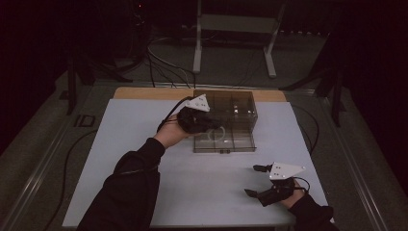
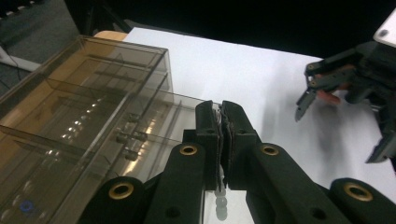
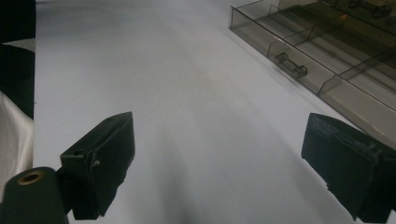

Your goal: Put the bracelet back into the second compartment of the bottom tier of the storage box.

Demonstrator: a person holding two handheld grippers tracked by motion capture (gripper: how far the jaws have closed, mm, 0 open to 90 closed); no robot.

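Left gripper (image 1: 204, 122) clenched empty at the clear drawer box (image 1: 240, 103)
To slide the near drawer (image 1: 224, 142) well, it should push squarely; right gripper (image 1: 257, 182) rests released, near right

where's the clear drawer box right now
In the high view the clear drawer box sits at the far middle of the white table, a drawer pulled out toward the person, with the left gripper at its front-left.
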